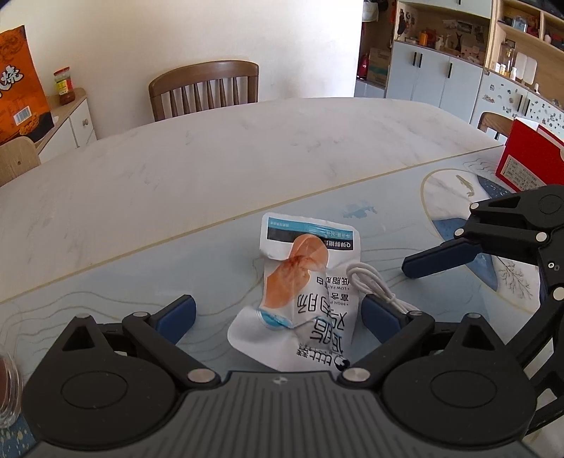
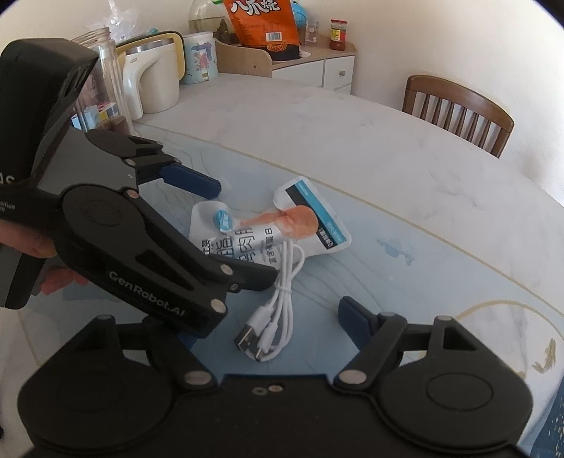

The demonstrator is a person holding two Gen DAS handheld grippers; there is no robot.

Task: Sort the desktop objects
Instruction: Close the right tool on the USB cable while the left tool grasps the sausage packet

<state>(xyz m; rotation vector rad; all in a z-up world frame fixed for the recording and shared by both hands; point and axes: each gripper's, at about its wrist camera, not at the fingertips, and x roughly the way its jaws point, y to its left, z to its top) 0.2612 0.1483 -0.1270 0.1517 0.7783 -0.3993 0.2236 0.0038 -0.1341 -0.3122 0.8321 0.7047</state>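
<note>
Left claw [image 1: 278, 315] open wide, sausage pouch [image 1: 303, 289] lying between its pads w/o touching; white USB cable [image 1: 370, 285] rests against pouch's right edge. Table [image 1: 211, 169] beyond is bare up to far rim & chair [image 1: 204, 88]. Red box [image 1: 528, 158] at right edge.

Right-wrist view: right claw [image 2: 282, 317] open over cable's plugs, nothing gripped. Pouch mid-mat, far tabletop free.

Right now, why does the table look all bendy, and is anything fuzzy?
Left wrist view: the fisheye lens bows the table edge; the sausage packet is sharp. Right wrist view: corners go dark, the same bending shows, and the white cable is clear while the orange bag looks slightly soft.
</note>
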